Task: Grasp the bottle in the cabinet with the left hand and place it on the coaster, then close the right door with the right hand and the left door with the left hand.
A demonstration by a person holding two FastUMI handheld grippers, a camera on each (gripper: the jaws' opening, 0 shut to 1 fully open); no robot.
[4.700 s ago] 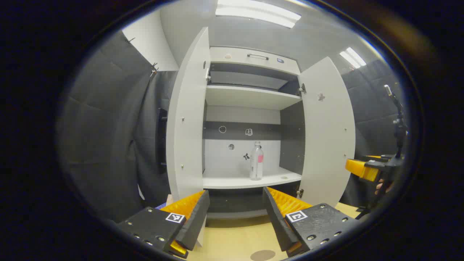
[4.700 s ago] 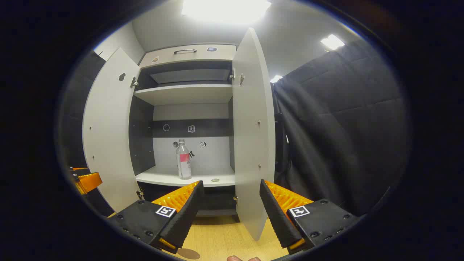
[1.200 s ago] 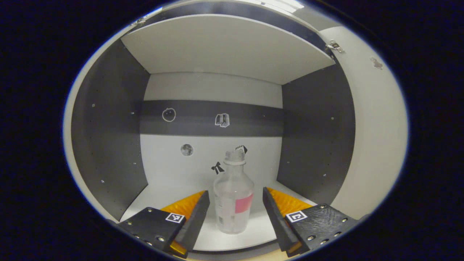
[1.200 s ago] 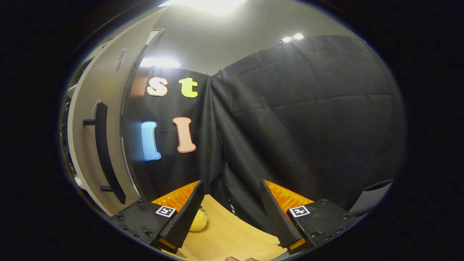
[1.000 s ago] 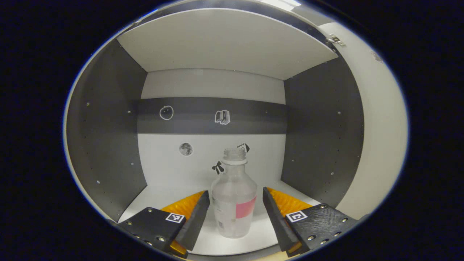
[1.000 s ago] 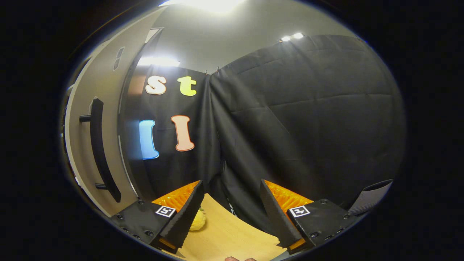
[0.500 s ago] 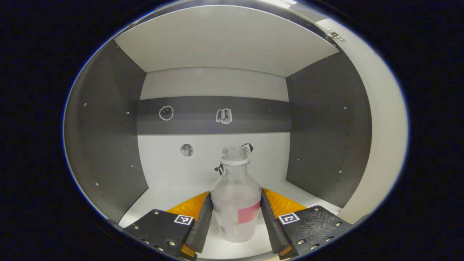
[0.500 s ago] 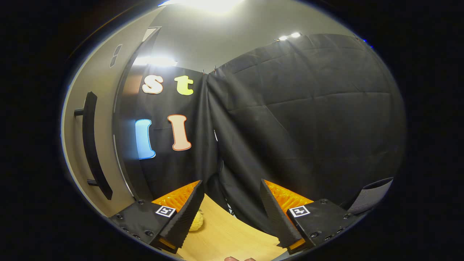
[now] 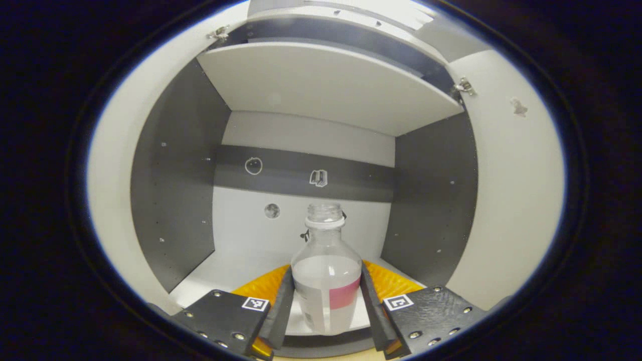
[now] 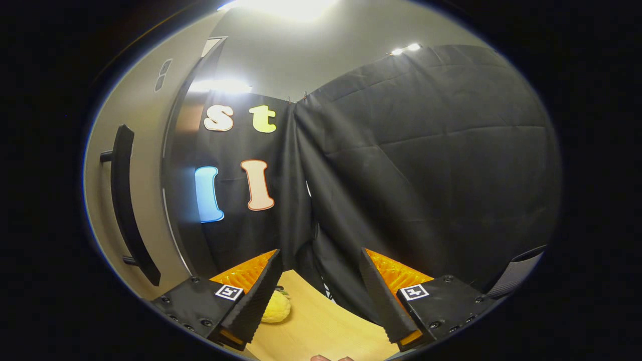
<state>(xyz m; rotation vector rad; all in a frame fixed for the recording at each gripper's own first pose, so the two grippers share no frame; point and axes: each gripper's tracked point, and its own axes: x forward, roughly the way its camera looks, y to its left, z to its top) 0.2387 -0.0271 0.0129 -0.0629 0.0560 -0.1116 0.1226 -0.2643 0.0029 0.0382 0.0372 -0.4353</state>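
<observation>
The bottle (image 9: 326, 281) stands upright between the two fingers of the left gripper (image 9: 326, 306), inside the cabinet (image 9: 175, 190), above the white lower shelf (image 9: 235, 271). It is clear plastic, open at the neck with a white ring below the mouth, and carries a label with a pink patch on its right side. Both fingers (image 9: 282, 306) press against its lower body, one on each side, so the left gripper is closed onto the bottle. Whether the bottle's base touches the shelf or sits just above it I cannot tell, as the fingers and the shelf's front edge hide it.

Behind the bottle, the cabinet's back wall is white with a dark band across it; small stickers (image 9: 254, 166) sit on the band and on the white part below. An upper shelf (image 9: 326, 85) spans the cabinet overhead. The inner face of the right door (image 9: 511, 200) stands open at the right of the left gripper view, with a hinge (image 9: 462, 86) at its top corner.

In the right gripper view, the right gripper (image 10: 318, 296) is open, its fingers well apart with nothing between them. It points toward the black cloth wall (image 10: 426, 175) over the wooden table (image 10: 321, 331). A small yellow object (image 10: 277, 308) lies on the table just beside the gripper's left finger. At the left of this view is the outer face of a cabinet door (image 10: 145, 165) with a long dark handle (image 10: 128, 200).
</observation>
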